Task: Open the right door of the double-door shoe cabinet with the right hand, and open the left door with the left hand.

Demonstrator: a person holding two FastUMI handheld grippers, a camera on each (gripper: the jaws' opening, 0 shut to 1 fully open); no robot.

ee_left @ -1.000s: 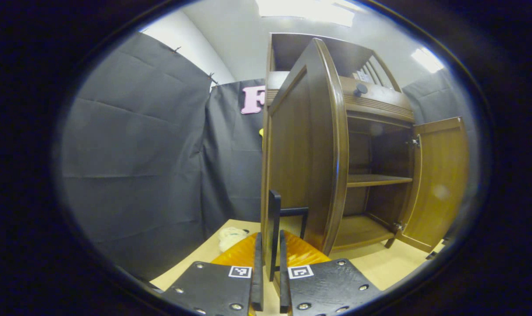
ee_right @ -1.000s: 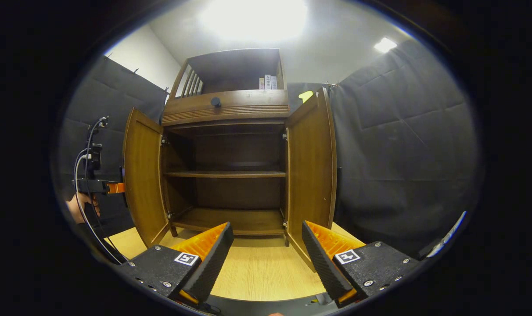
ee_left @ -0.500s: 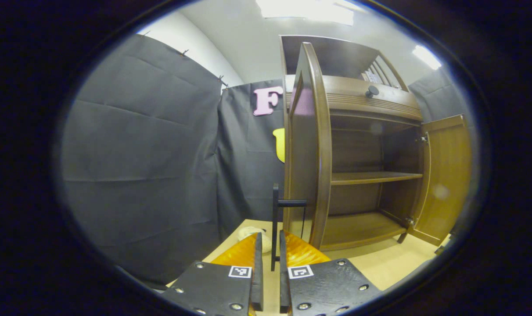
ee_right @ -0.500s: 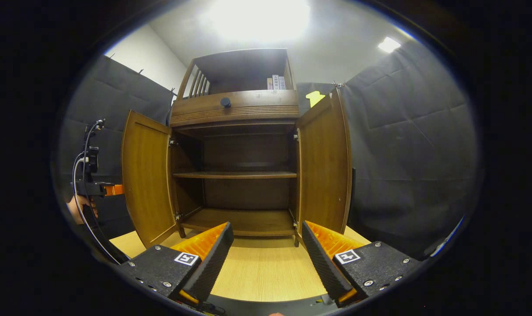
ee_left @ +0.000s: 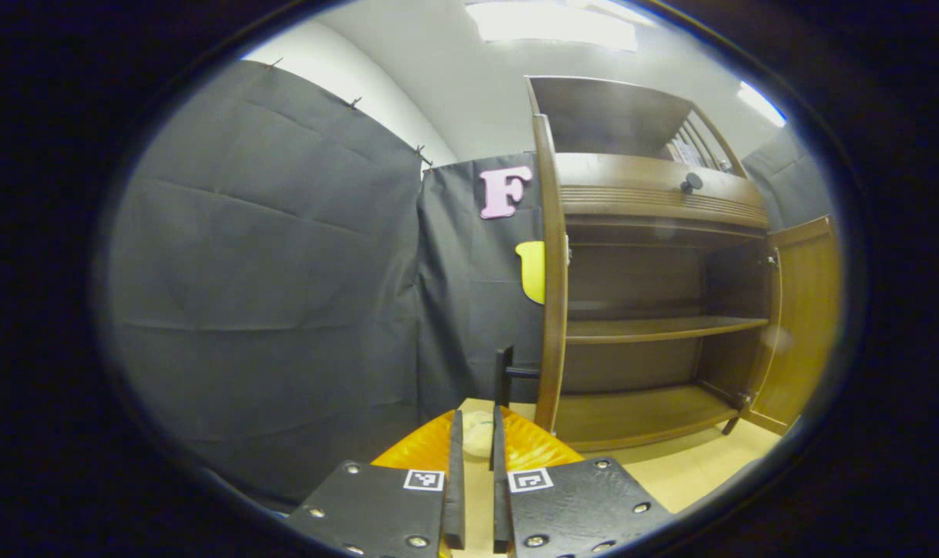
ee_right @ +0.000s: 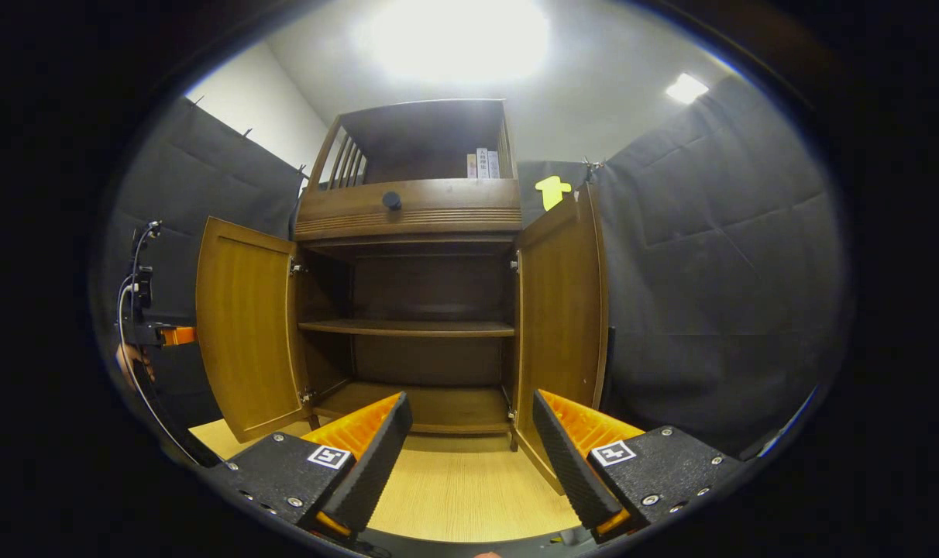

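- Both doors of the shoe cabinet (ee_right: 407, 232) stand swung wide, baring its middle shelf (ee_right: 406, 328) and floor board.
- Left door (ee_right: 246, 325) angles out leftward in the right gripper view; right door (ee_right: 562, 302) angles out rightward.
- Left gripper (ee_left: 474, 434): fingers nearly together, a thin gap between them, with the left door's dark handle (ee_left: 505, 373) just ahead; whether they clasp it cannot be told.
- Right gripper (ee_right: 472, 434): fingers spread wide, holding nothing, above the pale wooden table (ee_right: 462, 496).
- A hand (ee_right: 128, 360) holds the left gripper beside the left door.
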